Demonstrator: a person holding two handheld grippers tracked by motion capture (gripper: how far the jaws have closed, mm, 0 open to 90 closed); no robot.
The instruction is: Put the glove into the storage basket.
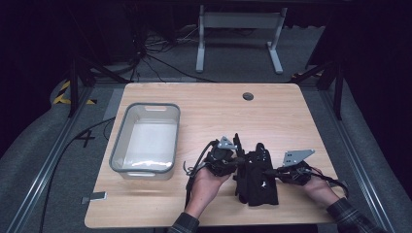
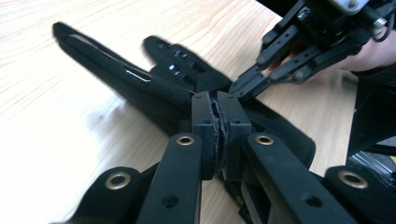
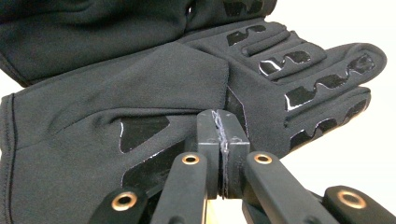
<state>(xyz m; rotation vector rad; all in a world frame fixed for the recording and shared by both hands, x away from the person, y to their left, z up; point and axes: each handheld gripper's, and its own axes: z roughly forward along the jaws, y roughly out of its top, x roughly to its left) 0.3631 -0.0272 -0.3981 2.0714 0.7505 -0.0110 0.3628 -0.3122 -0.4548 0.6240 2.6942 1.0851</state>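
At the near edge of the wooden table [image 1: 204,104], a person's two hands come in, each holding a gripper. The left gripper [image 1: 236,156] has its jaws pressed together on the edge of a black glove [image 1: 257,177], and the right gripper [image 1: 270,171] pinches the same glove from the other side, jaws closed on the fabric. The glove lies flat between them, fingers pointing away. Farther off, to the left, sits a grey plastic tub [image 1: 145,138].
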